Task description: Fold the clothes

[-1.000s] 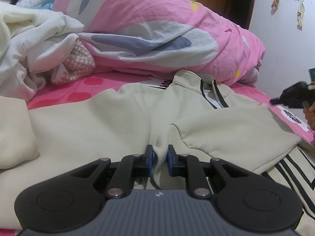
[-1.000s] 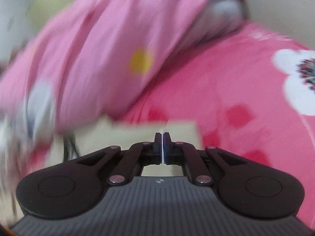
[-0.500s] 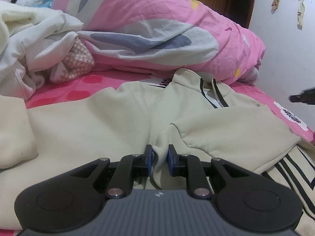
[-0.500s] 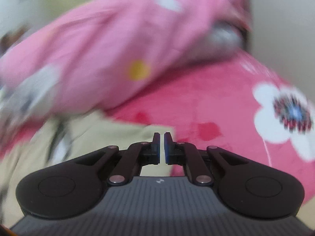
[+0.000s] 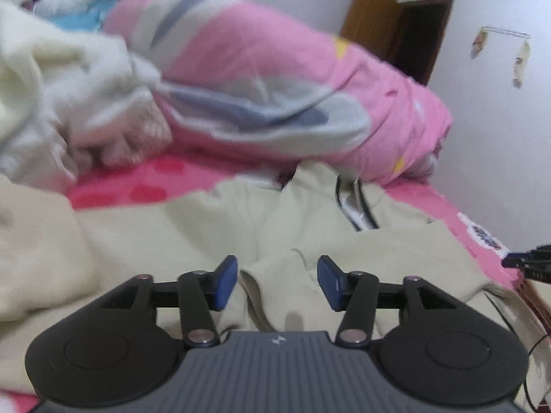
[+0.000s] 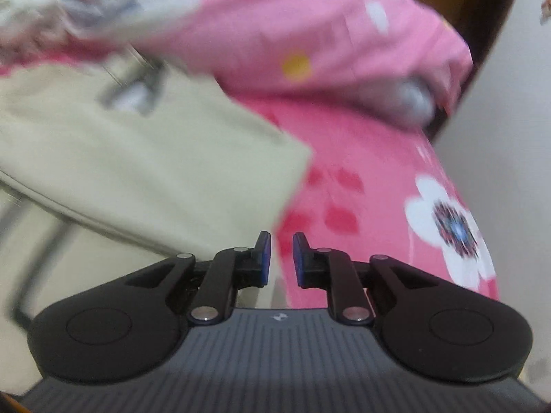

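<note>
Both hand-held grippers, left (image 5: 277,280) and right (image 6: 281,258), spread apart above beige sweatshirt (image 5: 193,234); no legible writing.

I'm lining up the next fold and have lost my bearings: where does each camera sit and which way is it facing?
Left wrist: sits on the left gripper, low over the beige jacket, looking up the bed toward the pink quilt and the door; its open fingers frame the folded sleeve, and the right gripper's tip shows at the right edge.
Right wrist: sits on the right gripper, fingers apart, over the jacket's right edge and the flowered sheet, facing the quilt.
Shared: jacket, quilt, sheet, doorway.
</note>
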### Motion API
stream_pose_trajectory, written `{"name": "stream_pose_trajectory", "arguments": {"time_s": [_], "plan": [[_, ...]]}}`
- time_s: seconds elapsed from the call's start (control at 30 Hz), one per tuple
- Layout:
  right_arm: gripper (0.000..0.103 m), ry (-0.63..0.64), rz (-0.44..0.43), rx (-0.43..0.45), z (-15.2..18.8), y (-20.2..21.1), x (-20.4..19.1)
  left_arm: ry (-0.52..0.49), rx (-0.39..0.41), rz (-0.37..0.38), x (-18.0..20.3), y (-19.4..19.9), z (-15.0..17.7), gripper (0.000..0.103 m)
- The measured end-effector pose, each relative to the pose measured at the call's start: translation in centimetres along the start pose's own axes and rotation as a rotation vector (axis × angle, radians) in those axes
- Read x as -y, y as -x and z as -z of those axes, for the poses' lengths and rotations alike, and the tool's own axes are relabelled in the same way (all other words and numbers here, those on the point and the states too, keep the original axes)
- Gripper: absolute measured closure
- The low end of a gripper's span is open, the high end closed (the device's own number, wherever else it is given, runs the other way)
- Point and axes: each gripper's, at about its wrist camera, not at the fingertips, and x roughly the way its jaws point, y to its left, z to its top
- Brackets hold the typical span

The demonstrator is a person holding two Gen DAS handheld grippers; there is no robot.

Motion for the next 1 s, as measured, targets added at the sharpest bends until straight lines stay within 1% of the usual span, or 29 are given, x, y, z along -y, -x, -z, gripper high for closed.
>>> {"name": "stream_pose_trajectory", "arguments": {"time_s": [0.07, 0.1, 0.13, 0.23, 0.27, 0.3, 0.33, 0.37, 0.4, 0.5, 0.57, 0.63, 0.67, 0.73, 0.83, 0.9, 1.0], "plan": [[0.092, 0.037, -0.048, 0.050, -0.2, 0.9, -1.8, -0.003, -0.003, -0.004, -0.3, 1.1, 0.4, 0.051], [0.092, 0.048, -0.060, 0.050, 0.1, 0.7, -2.5, -0.005, -0.004, -0.007, -0.4, 1.6, 0.7, 0.051], [0.091, 0.050, -0.065, 0.028, 0.7, 0.1, -2.9, -0.007, -0.006, -0.009, -0.5, 2.1, 0.9, 0.051], [0.090, 0.026, -0.048, -0.078, 3.3, -3.3, -2.9, -0.012, -0.010, -0.015, -0.9, 3.7, 1.5, 0.052], [0.090, 0.003, -0.037, -0.107, 3.5, -3.8, -2.7, -0.013, -0.011, -0.018, -1.1, 4.3, 1.8, 0.052], [0.091, -0.043, -0.020, -0.128, 2.9, -3.4, -2.2, -0.015, -0.013, -0.020, -1.2, 4.8, 2.0, 0.052], [0.090, -0.075, 0.001, -0.137, 2.2, -2.8, -2.0, -0.016, -0.014, -0.022, -1.3, 5.4, 2.2, 0.052], [0.090, -0.081, 0.015, -0.121, 1.5, -1.9, -2.1, -0.026, -0.013, -0.027, -1.3, 5.5, 2.2, 0.052], [0.090, -0.081, 0.001, -0.093, 0.8, -1.1, -2.5, -0.043, -0.011, -0.035, -1.2, 5.3, 2.0, 0.052], [0.090, -0.086, -0.081, -0.012, -1.8, 1.0, -4.6, -0.063, -0.005, -0.047, -1.1, 4.2, 1.5, 0.053], [0.090, -0.070, -0.154, 0.038, -3.4, 1.6, -6.6, -0.115, -0.021, -0.083, -0.8, 2.8, 1.3, 0.053], [0.090, -0.051, -0.224, 0.072, -4.7, 0.9, -8.8, -0.178, -0.045, -0.131, -0.5, 1.1, 1.1, 0.055], [0.090, -0.046, -0.255, 0.084, -5.3, 0.5, -9.9, -0.195, -0.058, -0.159, -0.6, 0.2, 1.0, 0.057], [0.090, -0.060, -0.300, 0.097, -6.2, -0.6, -11.9, -0.207, -0.078, -0.210, -1.2, -1.2, 0.9, 0.056], [0.090, -0.073, -0.360, 0.130, -7.4, -1.5, -14.7, -0.221, -0.091, -0.242, -1.6, -2.0, 1.0, 0.057], [0.090, -0.072, -0.402, 0.141, -8.0, -2.1, -16.1, -0.231, -0.100, -0.263, -1.9, -2.5, 1.1, 0.061], [0.090, -0.070, -0.455, 0.150, -9.2, -2.9, -18.1, -0.244, -0.108, -0.296, -2.2, -3.1, 1.3, 0.062]]}}
